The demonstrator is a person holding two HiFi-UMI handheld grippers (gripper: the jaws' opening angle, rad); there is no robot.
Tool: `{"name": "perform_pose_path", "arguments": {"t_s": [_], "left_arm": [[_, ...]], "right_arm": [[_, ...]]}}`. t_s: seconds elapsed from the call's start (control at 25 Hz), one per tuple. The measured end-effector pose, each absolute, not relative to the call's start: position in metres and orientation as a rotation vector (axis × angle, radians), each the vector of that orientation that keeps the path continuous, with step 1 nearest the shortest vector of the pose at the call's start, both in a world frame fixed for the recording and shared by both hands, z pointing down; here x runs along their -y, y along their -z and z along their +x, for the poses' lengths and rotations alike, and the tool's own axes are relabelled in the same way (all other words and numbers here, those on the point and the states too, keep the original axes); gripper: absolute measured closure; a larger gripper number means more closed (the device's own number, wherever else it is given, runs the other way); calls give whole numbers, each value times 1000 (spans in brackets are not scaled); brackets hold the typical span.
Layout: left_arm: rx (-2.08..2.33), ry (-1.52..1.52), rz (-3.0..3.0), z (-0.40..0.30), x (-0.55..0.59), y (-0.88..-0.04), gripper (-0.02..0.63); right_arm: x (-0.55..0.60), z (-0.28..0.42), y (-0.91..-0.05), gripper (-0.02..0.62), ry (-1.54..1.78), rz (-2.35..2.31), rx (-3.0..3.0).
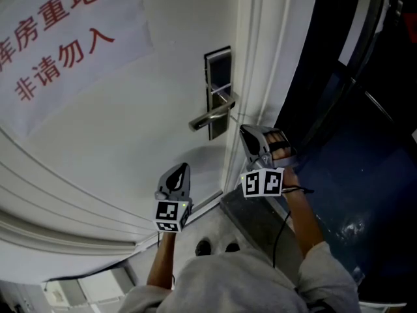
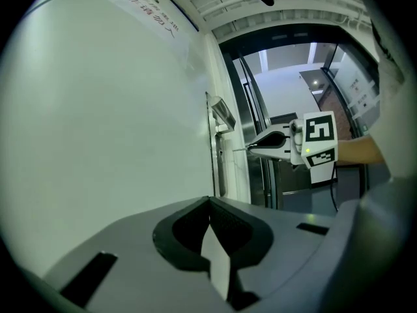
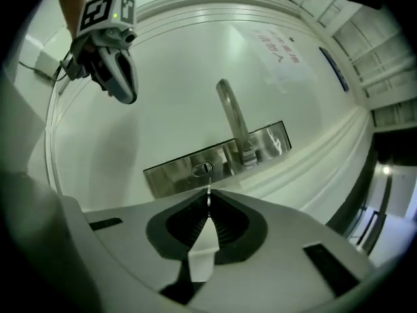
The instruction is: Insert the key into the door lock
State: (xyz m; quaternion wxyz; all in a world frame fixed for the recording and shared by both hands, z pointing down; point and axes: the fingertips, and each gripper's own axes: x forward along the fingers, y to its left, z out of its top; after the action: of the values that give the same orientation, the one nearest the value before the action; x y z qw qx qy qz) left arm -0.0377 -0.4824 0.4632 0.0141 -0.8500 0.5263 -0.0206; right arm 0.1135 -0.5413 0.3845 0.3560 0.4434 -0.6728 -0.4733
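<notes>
A steel lock plate (image 3: 215, 165) with a slotted keyhole (image 3: 203, 169) and a lever handle (image 3: 234, 119) sits on the white door (image 1: 130, 135). My right gripper (image 3: 208, 204) is shut on a thin metal key (image 3: 208, 194). The key's tip pokes out just short of the keyhole and does not touch it. In the head view the right gripper (image 1: 247, 134) hovers beside the lock plate (image 1: 218, 93), below the handle (image 1: 212, 116). My left gripper (image 1: 177, 175) is shut on nothing, lower on the door and apart from the lock. From the left gripper view the right gripper (image 2: 251, 149) shows the key's tip (image 2: 238, 150).
A paper notice (image 1: 58, 44) with red characters is stuck on the door, upper left. The door frame (image 1: 260, 64) runs along the lock's right side, with a dark doorway and blue floor (image 1: 352, 175) beyond it. The person's shoes (image 1: 215, 246) stand near the threshold.
</notes>
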Motion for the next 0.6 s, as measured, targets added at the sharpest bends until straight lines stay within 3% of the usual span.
{"name": "perform_pose_path", "arguments": {"t_s": [0.6], "left_arm": [[-1685, 65, -2621, -55, 483, -464, 588]], "right_arm": [[556, 91, -386, 566, 1306, 1049, 1668]]}}
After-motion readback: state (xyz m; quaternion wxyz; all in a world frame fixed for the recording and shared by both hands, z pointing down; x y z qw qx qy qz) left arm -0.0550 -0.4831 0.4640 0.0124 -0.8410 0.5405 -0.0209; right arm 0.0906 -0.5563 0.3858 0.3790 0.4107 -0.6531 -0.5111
